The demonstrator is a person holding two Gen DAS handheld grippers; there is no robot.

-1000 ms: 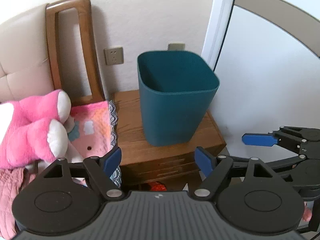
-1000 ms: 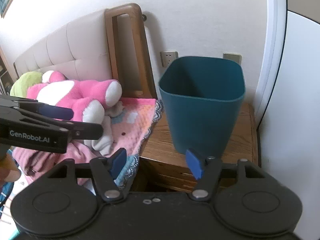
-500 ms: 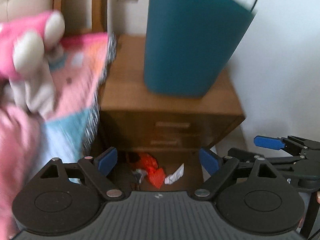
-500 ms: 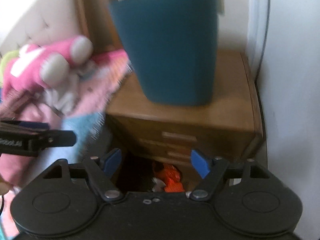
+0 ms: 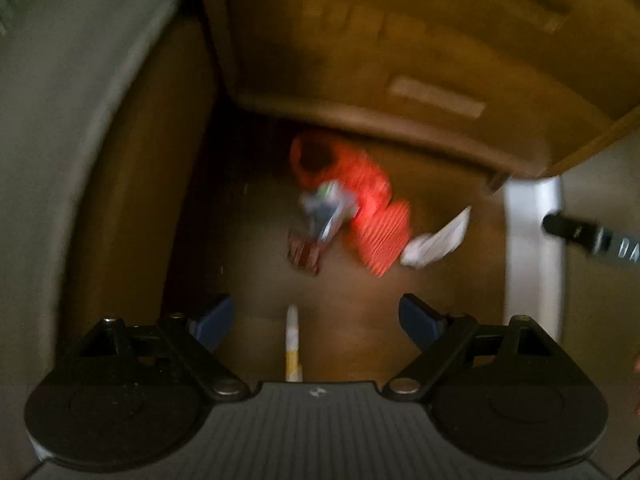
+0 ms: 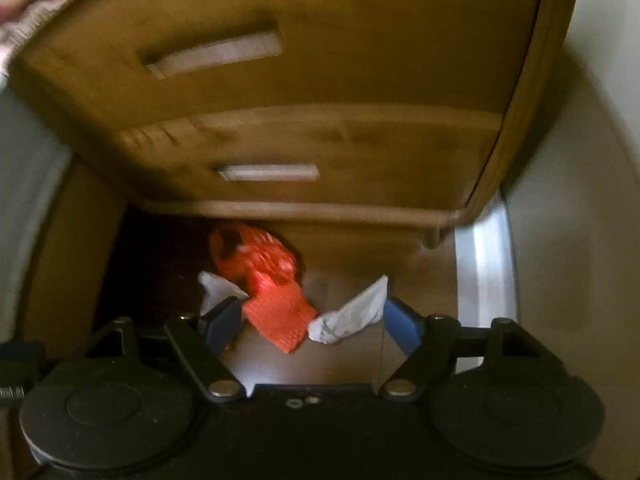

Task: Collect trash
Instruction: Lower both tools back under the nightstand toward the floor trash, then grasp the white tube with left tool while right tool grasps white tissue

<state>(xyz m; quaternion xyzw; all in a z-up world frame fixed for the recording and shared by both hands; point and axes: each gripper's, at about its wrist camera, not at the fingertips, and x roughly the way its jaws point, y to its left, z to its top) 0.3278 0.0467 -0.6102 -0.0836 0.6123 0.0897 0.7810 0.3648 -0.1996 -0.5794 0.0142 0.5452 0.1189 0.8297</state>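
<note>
Blue pads on both claws stand wide apart, with nothing gripped. The left claw (image 5: 316, 318) and the right claw (image 6: 316, 322) have just been opening, and no item sits pressed between either pair of pads.

A second ago both wrist views looked level at a teal bin on the nightstand; now both look steeply down at the floor (image 6: 352, 268) under the nightstand (image 6: 320, 92). So the hands have dropped from bin height to the trash, which I judge puts the first pick-up close.

From the right claw outward: an orange net bag (image 6: 268, 284) lies just beyond the pads, with a white wad (image 6: 352, 316) beside its right edge and another white scrap (image 6: 216, 286) at its left. In the blurred left view a yellow-and-white stick (image 5: 292, 340) lies between the pads on the floor, and a small dark red piece (image 5: 304, 254) sits near the bag.

Both claws point sharply downward, side by side; the right one's tip shows at the edge of the left view.
</note>
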